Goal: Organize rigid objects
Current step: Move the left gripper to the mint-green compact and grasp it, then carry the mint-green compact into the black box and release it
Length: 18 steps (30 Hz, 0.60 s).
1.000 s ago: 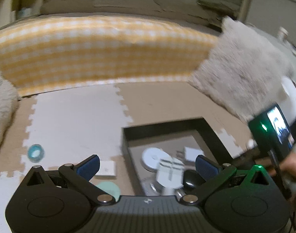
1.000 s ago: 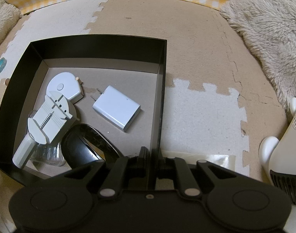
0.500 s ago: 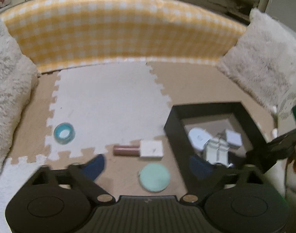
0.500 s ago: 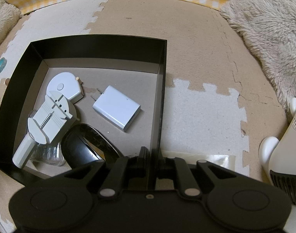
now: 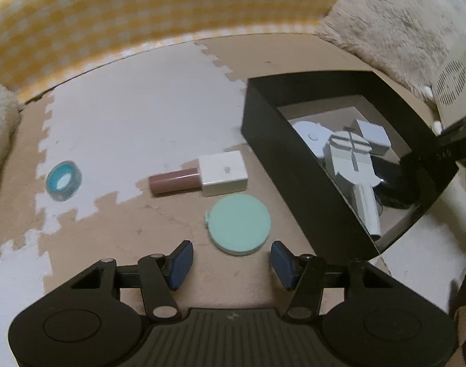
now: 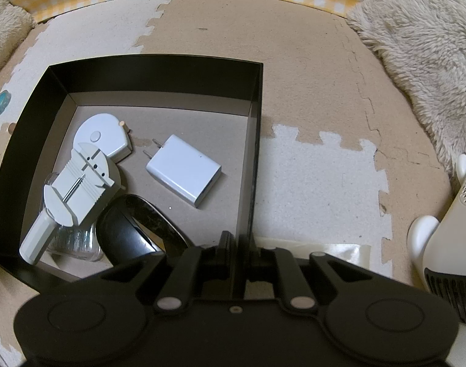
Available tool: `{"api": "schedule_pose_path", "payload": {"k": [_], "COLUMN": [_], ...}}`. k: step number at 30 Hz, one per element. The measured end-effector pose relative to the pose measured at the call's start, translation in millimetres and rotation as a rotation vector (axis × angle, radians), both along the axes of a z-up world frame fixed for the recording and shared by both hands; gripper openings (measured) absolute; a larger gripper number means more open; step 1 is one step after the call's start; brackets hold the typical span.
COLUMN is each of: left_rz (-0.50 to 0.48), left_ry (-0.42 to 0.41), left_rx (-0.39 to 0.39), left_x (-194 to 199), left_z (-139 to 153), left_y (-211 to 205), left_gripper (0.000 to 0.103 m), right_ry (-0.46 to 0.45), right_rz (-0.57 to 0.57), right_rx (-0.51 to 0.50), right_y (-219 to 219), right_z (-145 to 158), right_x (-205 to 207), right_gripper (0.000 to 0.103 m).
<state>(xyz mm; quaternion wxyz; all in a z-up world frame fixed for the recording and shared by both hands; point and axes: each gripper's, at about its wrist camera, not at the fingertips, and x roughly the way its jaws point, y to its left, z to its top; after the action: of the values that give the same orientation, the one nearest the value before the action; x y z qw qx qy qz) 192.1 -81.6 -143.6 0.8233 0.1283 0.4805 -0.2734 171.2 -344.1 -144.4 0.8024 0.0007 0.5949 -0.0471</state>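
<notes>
Left gripper (image 5: 229,261) wide open, empty, poised above mint round case (image 5: 239,224) on mat. Right gripper (image 6: 237,244) clamped on near wall of black box (image 6: 153,75). Inside box: white charger (image 6: 184,169), white tool (image 6: 77,189), black mouse (image 6: 135,229).

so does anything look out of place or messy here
Three items lie loose on the mat outside the black box: a mint round compact, a lip gloss tube with white square cap, and a blue tape roll. Inside, the white tool rests tilted over other items.
</notes>
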Motion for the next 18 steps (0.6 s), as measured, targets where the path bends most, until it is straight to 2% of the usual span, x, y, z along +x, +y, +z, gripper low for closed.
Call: {"api": "schedule_pose_path", "payload": {"k": [5,10,18], "left_rz": [-0.05,-0.056,-0.037], "left_ry": [-0.061,-0.097,-0.107], "left_rx": [0.004,-0.009,-0.029], "left_x": [-3,-1,2], "left_z": [-7,-12,-13], "left_y": [-11,-15,-15], "left_gripper": [0.057,0.053,0.05], "right_ry": [0.0,0.001,0.002], "right_rz": [0.001,0.002,-0.002], "right_rx": [-0.001,-0.001,0.003], "right_y": [0,0,-1], "right_z": [0,0,-1], "right_x": [0,0,0], "right_gripper": [0.011,0.011,0.011]}}
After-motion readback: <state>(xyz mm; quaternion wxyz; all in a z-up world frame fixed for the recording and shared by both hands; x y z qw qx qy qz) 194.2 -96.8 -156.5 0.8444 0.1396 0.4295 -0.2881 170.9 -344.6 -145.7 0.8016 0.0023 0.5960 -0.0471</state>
